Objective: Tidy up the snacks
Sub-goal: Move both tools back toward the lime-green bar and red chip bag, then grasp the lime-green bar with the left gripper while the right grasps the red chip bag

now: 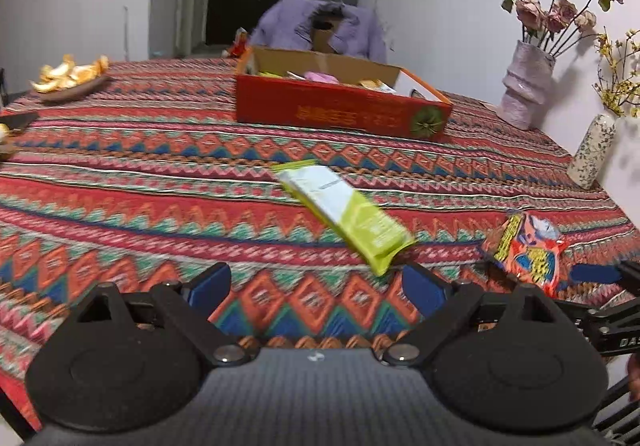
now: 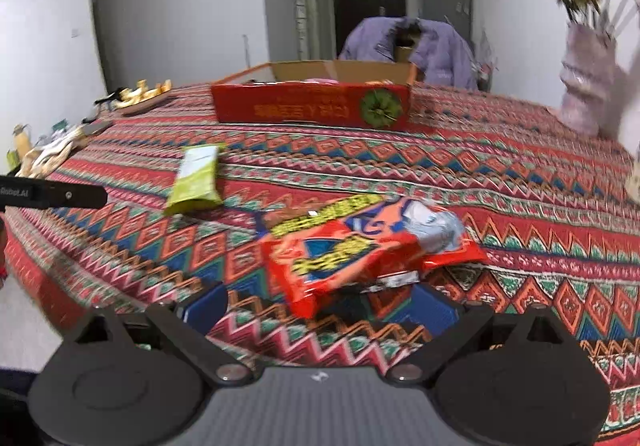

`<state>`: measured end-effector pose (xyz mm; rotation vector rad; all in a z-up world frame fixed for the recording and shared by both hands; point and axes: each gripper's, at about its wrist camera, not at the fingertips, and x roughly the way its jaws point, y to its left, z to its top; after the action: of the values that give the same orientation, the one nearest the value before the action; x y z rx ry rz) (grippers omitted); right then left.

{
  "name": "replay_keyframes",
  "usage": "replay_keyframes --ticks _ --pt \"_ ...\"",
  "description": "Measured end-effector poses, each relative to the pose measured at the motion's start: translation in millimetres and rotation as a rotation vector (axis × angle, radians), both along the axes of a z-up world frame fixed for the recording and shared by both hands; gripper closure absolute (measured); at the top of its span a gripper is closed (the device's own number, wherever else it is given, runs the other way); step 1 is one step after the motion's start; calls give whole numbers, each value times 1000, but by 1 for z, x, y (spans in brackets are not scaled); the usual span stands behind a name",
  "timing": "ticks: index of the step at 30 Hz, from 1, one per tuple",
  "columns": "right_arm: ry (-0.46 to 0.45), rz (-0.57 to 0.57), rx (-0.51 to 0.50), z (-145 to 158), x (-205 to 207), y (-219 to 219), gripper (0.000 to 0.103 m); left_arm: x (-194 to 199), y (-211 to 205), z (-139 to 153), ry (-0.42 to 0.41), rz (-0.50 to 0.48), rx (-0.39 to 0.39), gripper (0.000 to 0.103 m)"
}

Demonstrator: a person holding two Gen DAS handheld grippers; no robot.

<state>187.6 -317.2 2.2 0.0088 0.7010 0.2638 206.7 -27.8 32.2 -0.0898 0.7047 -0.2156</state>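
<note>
Snacks are lying on the counter (image 1: 120,173), which is wearing a zigzag-patterned cloth: a green-and-white packet (image 1: 346,211) and a red packet (image 2: 360,246) with yellow lettering too blurred to read. An open red box (image 1: 340,111) is sitting farther back with more packets inside, its yellow print upside down in the right wrist view and not legible. "Robot.AI" is showing on a black bar at that view's left edge. Both tongs are pointing down toward the counter. The left tongs (image 1: 316,286) are standing spread just before the green packet's near end, pinching nothing. The right tongs (image 2: 320,306) are standing spread too, with the red packet's near edge lying between the fingers, pads apart from it.
</note>
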Motion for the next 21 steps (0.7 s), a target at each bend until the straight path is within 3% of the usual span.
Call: replay_keyframes --ticks 5,11,15,21 --pt "28 -66 107 -7 34 -17 4 35 -23 -6 27 -47 -14 9" --pt "55 -90 167 -9 77 -22 4 82 -36 -21 91 -43 -29 9" --pt "63 -49 122 -7 106 -5 4 107 -40 -26 110 -44 -37 10" --pt "69 44 -24 -17 127 31 7 124 -55 -34 74 -50 7 32"
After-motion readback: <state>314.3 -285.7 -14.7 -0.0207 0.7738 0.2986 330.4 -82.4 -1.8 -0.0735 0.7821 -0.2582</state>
